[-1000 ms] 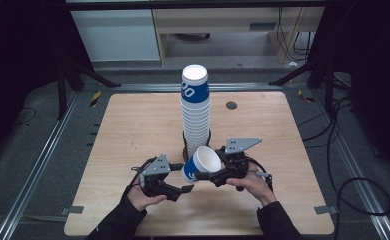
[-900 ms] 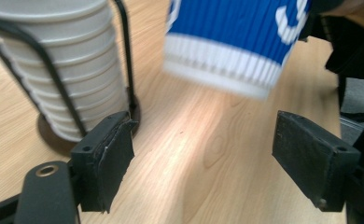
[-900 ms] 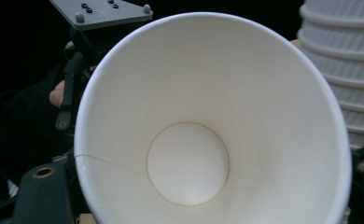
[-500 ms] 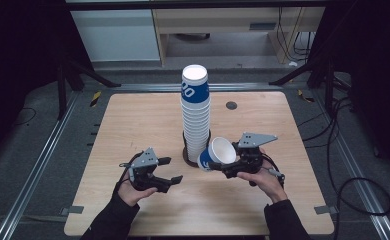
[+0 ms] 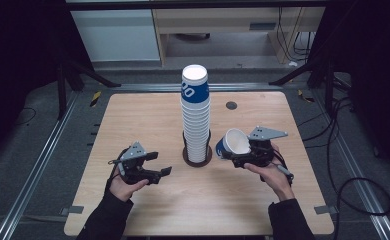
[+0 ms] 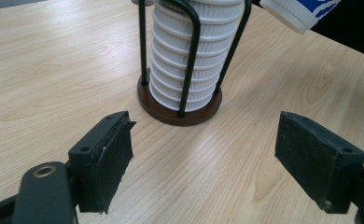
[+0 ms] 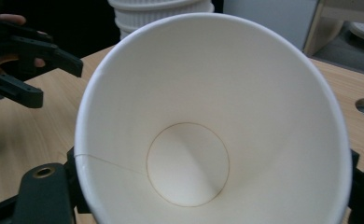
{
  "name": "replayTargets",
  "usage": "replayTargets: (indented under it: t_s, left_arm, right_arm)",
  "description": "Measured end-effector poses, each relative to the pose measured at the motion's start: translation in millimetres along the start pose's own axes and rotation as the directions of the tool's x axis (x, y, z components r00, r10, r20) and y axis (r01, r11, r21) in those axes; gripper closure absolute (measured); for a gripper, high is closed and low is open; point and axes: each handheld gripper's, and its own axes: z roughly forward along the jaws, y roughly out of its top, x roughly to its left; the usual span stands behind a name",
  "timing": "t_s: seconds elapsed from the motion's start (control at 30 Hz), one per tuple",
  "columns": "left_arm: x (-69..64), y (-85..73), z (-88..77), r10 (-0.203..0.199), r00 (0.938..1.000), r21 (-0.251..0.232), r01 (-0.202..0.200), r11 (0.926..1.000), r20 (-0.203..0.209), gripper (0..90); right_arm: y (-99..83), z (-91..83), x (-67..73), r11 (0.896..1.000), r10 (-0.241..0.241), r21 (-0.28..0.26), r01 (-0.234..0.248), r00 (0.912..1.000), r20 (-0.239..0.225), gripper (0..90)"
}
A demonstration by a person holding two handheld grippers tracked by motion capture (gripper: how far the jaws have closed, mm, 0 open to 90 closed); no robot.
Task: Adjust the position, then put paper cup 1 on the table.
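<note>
A tall stack of blue-and-white paper cups (image 5: 195, 115) stands in a wire holder with a round brown base (image 5: 197, 159) at the table's middle. To its right, my right gripper (image 5: 236, 158) is shut on a single paper cup (image 5: 234, 142), tilted so that its white inside (image 7: 208, 140) faces that gripper's camera. Left of the holder, my left gripper (image 5: 159, 164) is open; its jaws have just been opening and nothing lies between them (image 6: 203, 154). The stack's lower cups (image 6: 189, 56) and base (image 6: 171, 112) lie straight ahead of it.
The wooden table (image 5: 133, 115) has a small dark round hole (image 5: 231, 105) behind the stack on the right. Metal rails (image 5: 38, 165) run along both sides. A cabinet (image 5: 118, 30) stands beyond the far edge.
My left gripper has drawn away to the left, off the single cup, and its jaws stand wider. My right gripper has carried the cup to the right of the stack.
</note>
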Motion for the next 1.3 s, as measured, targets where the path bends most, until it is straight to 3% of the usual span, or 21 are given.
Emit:
replayTargets:
  t_s: [0.2, 0.53, 0.83, 0.97, 1.17, 1.3]
  left_arm:
    - [3.9, -1.3, -1.2, -0.006, 0.9999, 0.006, 0.006, 1.0000, -0.015, 18.3]
    - [8.8, -2.5, -2.4, -0.019, 0.9988, 0.019, 0.020, 0.9996, -0.045, 18.2]
    - [11.2, -2.2, -3.3, -0.026, 0.9982, 0.028, 0.027, 0.9992, -0.054, 18.0]
    - [14.3, -2.8, -4.9, -0.036, 0.9971, 0.028, 0.038, 0.9989, -0.068, 17.9]
    - [17.5, -2.9, -6.0, -0.043, 0.9957, 0.033, 0.046, 0.9984, -0.082, 17.4]
    - [18.4, -2.9, -6.4, -0.042, 0.9945, 0.039, 0.046, 0.9982, -0.096, 16.8]
  right_arm:
    - [-1.7, -2.2, -9.8, 0.999, 0.017, 0.026, -0.019, 0.9973, 0.071, 20.2]
    - [-2.8, -8.3, -26.7, 0.997, 0.035, 0.066, -0.047, 0.9837, 0.177, 20.2]
    - [-5.5, -12.5, -44.9, 0.989, 0.017, 0.135, -0.061, 0.9534, 0.301, 20.0]
    - [-9.9, -10.8, -53.7, 0.983, 0.019, 0.164, -0.078, 0.9424, 0.334, 20.0]
    - [-15.5, -7.6, -63.1, 0.974, 0.015, 0.206, -0.097, 0.9301, 0.367, 19.9]
    - [-19.0, -5.2, -68.5, 0.967, 0.020, 0.229, -0.113, 0.9278, 0.372, 19.8]
